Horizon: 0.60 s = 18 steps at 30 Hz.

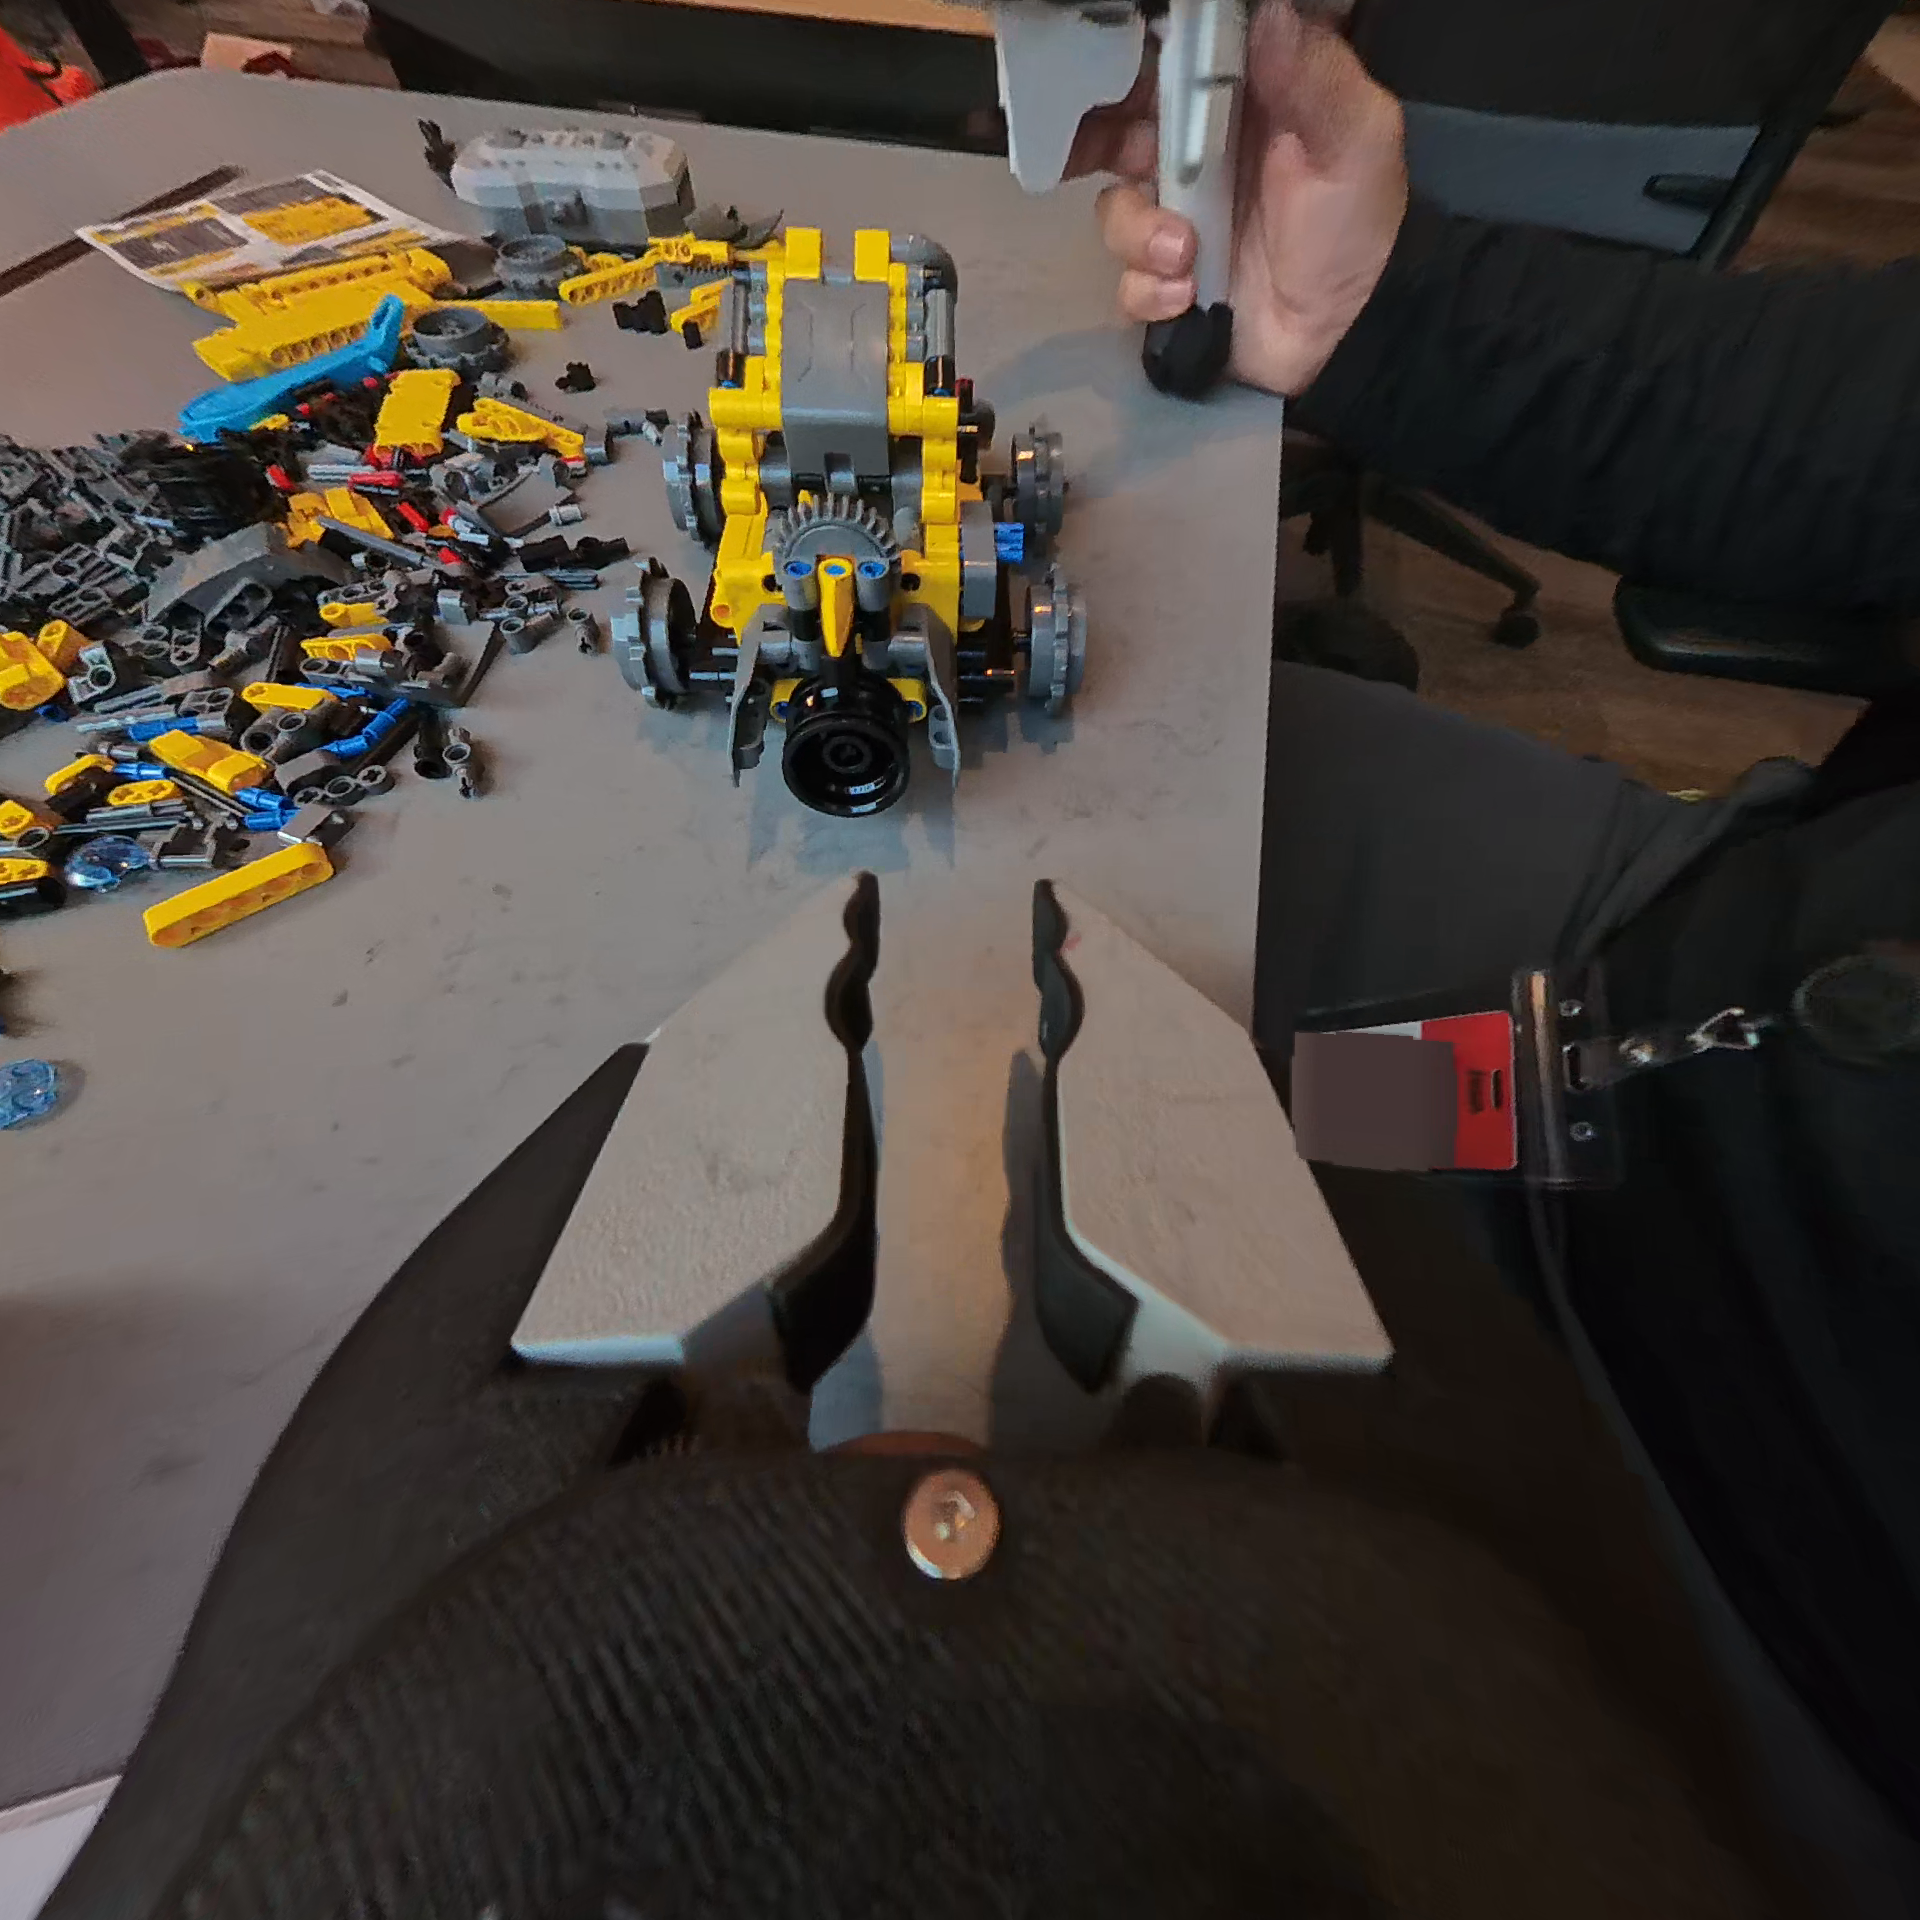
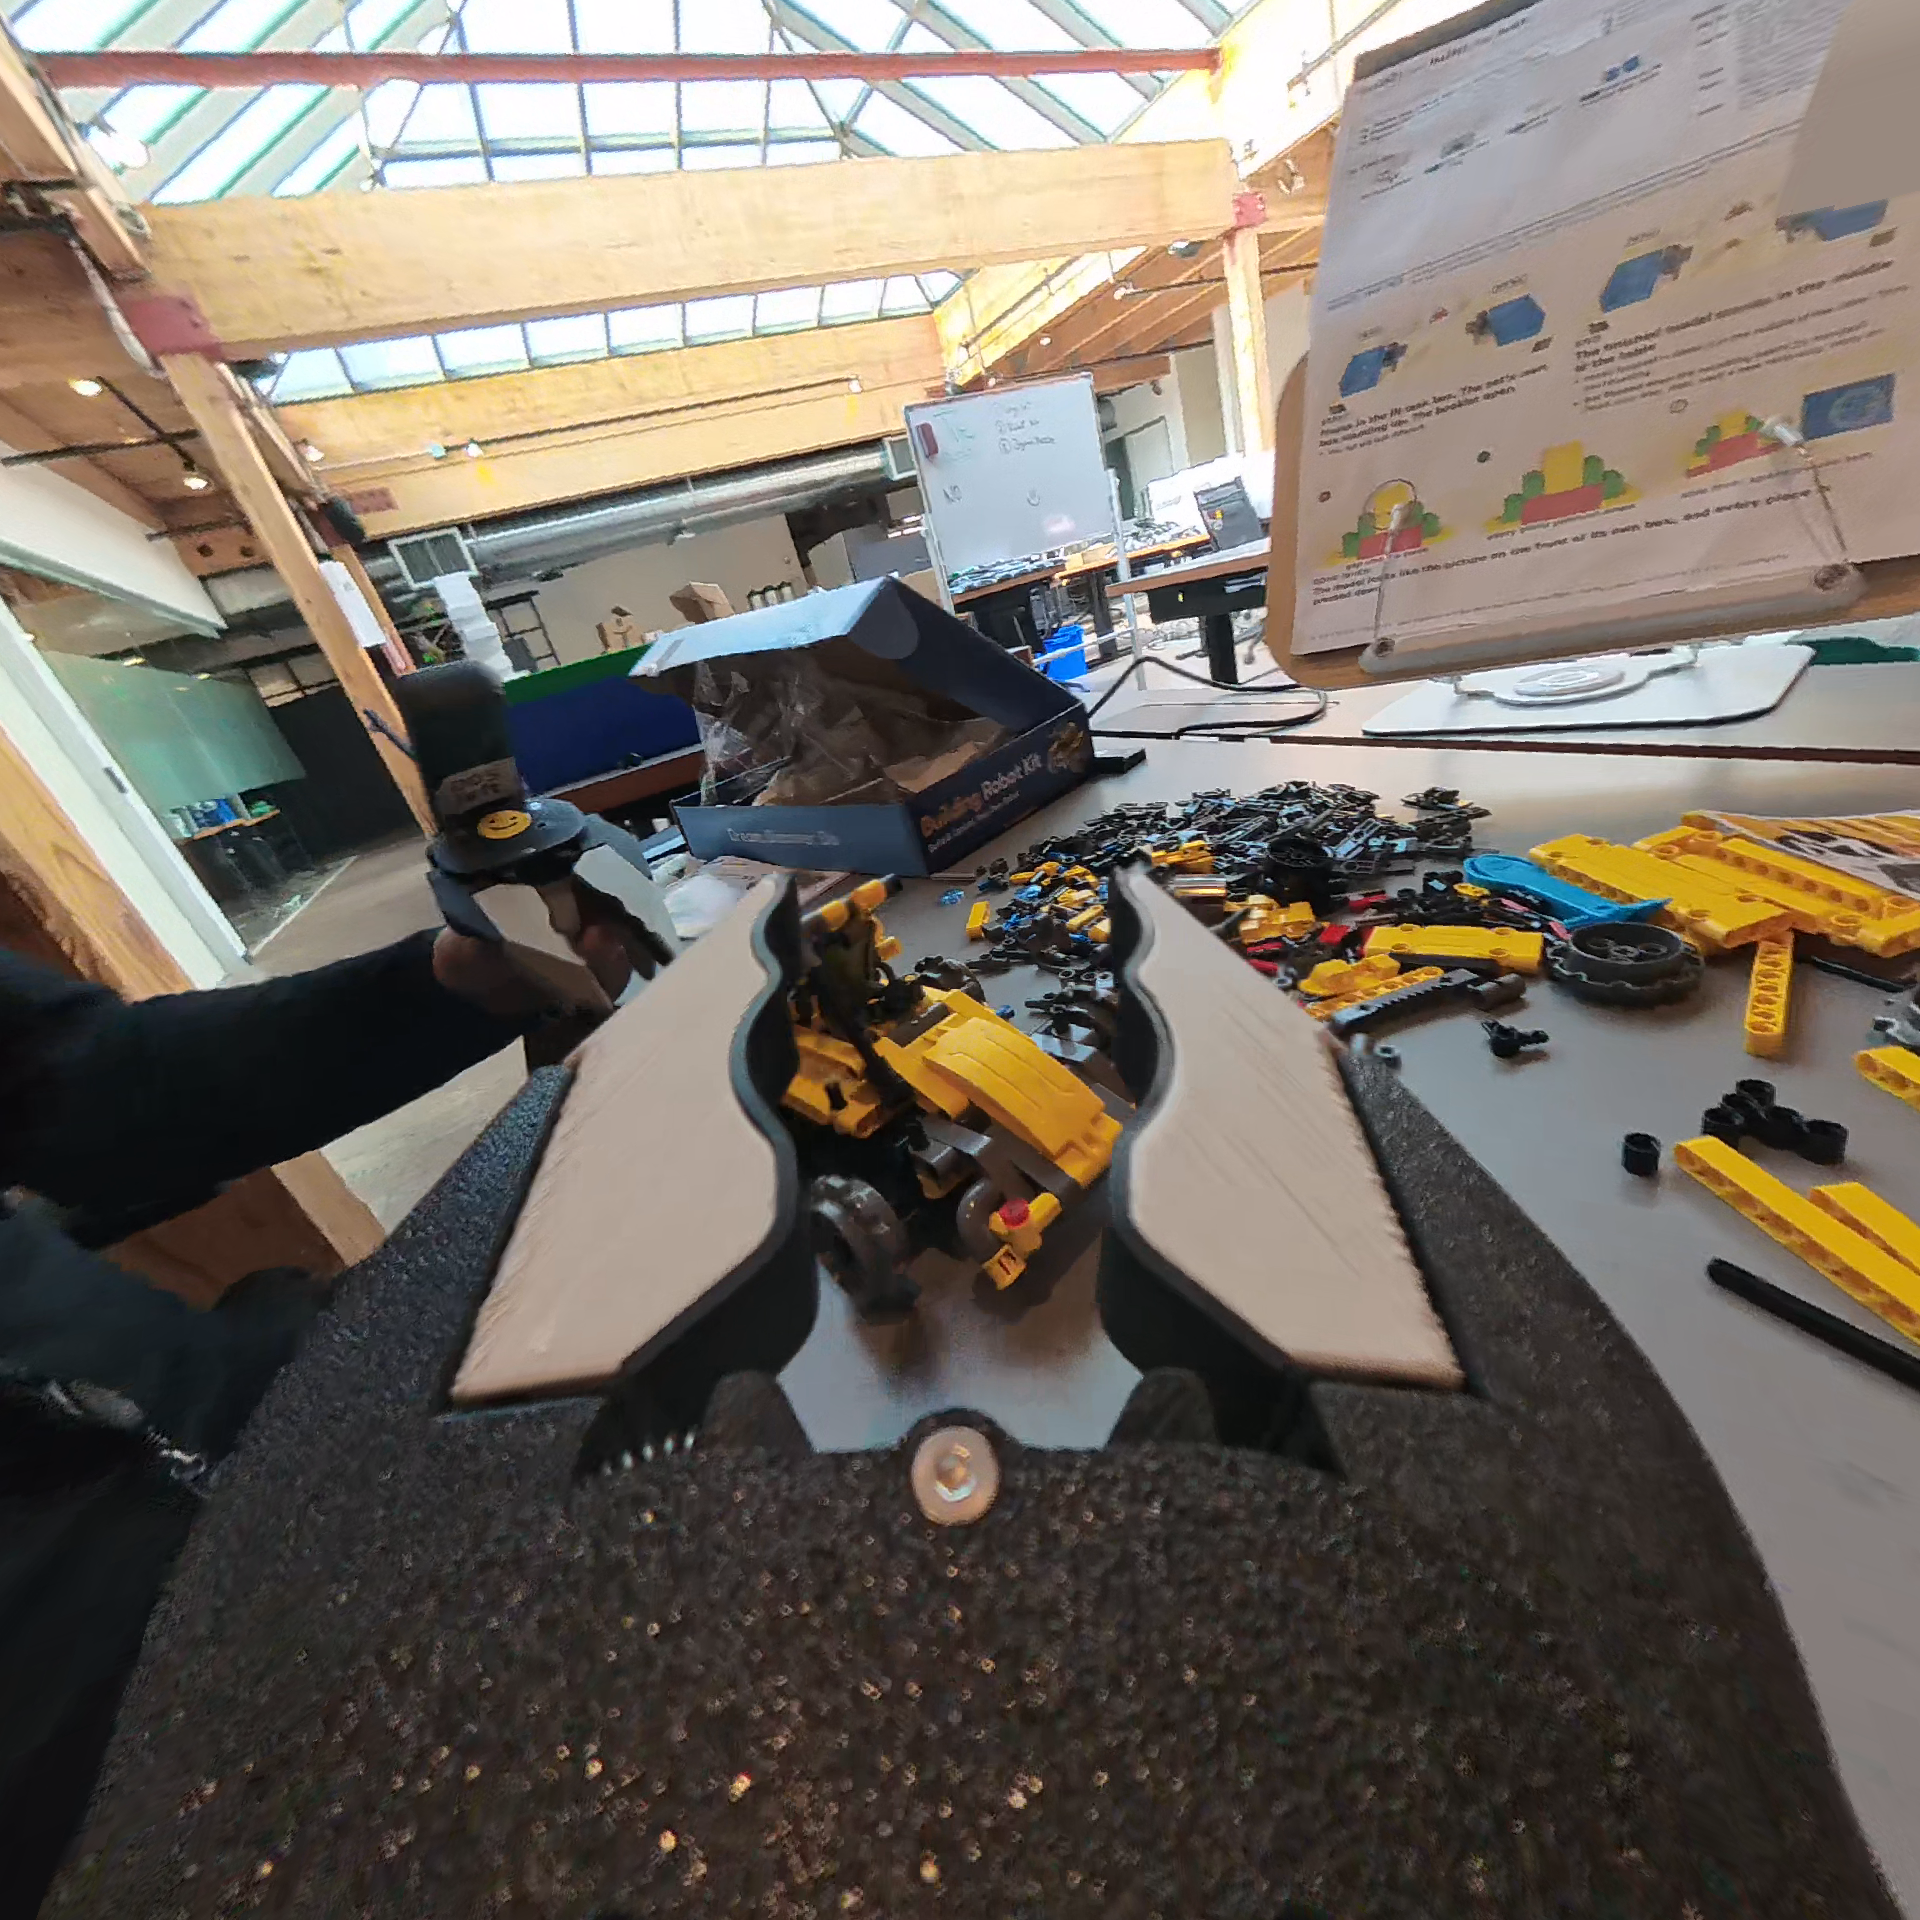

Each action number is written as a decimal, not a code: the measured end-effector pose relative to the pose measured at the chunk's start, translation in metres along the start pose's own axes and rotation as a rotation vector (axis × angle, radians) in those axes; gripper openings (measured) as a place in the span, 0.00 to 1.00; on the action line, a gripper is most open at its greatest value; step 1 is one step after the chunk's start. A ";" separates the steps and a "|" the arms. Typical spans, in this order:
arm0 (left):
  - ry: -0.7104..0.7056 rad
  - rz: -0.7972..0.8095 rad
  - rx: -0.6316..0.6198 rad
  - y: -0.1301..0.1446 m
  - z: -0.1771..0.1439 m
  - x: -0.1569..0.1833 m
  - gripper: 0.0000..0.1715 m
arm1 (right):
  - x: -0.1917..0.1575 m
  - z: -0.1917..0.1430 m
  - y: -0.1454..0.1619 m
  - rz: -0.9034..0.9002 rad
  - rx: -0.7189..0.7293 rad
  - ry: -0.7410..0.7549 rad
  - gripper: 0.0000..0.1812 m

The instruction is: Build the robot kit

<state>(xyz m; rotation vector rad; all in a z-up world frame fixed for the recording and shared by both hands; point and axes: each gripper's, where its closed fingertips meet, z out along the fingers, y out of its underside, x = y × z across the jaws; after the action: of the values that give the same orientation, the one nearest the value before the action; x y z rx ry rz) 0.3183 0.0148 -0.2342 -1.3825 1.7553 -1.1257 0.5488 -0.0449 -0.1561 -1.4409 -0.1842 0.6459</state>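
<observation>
Yellow-and-grey brick vehicle [image 1: 862, 520] is standing on the grey table [image 1: 520, 1039] in the left wrist view, near the table's right edge, its black round hub [image 1: 847, 753] pointing toward the camera. The left gripper [image 1: 951, 894] is hovering just short of that hub with its fingers spread and nothing between them. A pile of loose parts [image 1: 260, 623], yellow, black, grey and blue, is lying to the left of the vehicle, with a printed sheet [image 1: 260, 223] and a grey housing piece [image 1: 571, 177] beyond it. At the top right a hand [image 1: 1278, 239] is gripping the handle of the right gripper [image 1: 1049, 156], which is hanging above the table's far corner, apart from the vehicle. A badge on a lanyard [image 1: 1455, 1091] is dangling beside the table edge.

In the right wrist view, the right gripper [image 2: 940, 894] is holding its fingers spread wide, and the vehicle [image 2: 935, 1101] is showing between them on the table, though whether they are touching it cannot be told. The left gripper [image 2: 582, 925] is showing farther off at the left, held by a dark-sleeved arm. Loose parts [image 2: 1299, 883] are spreading to the right; an open dark-blue box [image 2: 883, 748] is sitting behind the vehicle, and an instruction sheet on a stand [image 2: 1579, 343] is rising at the upper right.
</observation>
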 end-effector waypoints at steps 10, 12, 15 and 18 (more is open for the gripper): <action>0.072 -0.194 0.166 -0.017 -0.018 -0.015 0.12 | 0.000 0.011 0.013 -0.069 -0.096 0.054 0.38; 0.055 -0.218 0.193 -0.020 -0.021 -0.020 0.11 | 0.003 0.008 0.010 -0.058 -0.072 0.068 0.36; 0.041 -0.208 0.192 -0.020 -0.021 -0.020 0.11 | 0.006 0.006 0.008 -0.041 -0.057 0.074 0.35; 0.025 -0.171 0.185 -0.020 -0.019 -0.019 0.11 | 0.007 0.007 0.008 -0.034 -0.061 0.072 0.35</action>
<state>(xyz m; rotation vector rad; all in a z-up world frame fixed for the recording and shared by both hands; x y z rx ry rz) 0.3148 0.0357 -0.2085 -1.4296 1.5295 -1.3660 0.5485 -0.0358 -0.1647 -1.5145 -0.1732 0.5637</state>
